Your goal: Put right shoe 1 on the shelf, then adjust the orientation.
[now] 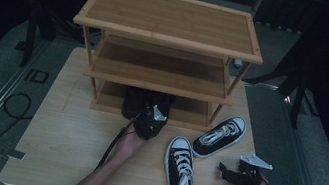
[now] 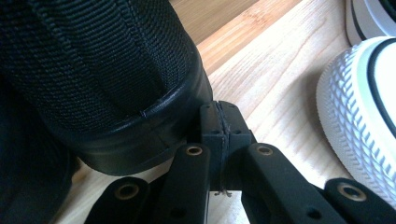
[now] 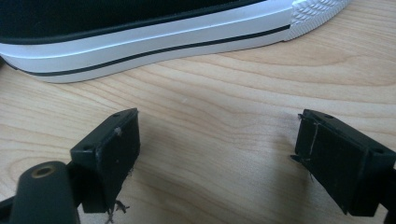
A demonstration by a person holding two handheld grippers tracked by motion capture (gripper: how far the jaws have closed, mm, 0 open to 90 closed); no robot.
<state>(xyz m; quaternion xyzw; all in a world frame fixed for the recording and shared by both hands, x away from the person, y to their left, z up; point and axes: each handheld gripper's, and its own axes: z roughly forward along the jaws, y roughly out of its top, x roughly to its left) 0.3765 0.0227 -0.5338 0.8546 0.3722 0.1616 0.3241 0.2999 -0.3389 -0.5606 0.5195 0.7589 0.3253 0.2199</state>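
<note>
At the rack's (image 1: 100, 102) bottom shelf, the left gripper (image 1: 149, 120), jaws pressed together on nothing, nudges a black shoe (image 1: 136, 102) lying heel-first toward it; farther right, two sneakers (image 1: 181, 174) wait beside the right gripper (image 1: 229, 173), jaws spread empty.

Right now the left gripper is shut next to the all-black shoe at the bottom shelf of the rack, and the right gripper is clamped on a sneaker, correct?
Not quite. The right gripper is open and holds nothing; the right gripper view shows its jaws wide apart over bare table, short of the black-and-white sneaker. The rest stands: the left gripper is shut beside the all-black shoe at the bamboo rack.
</note>
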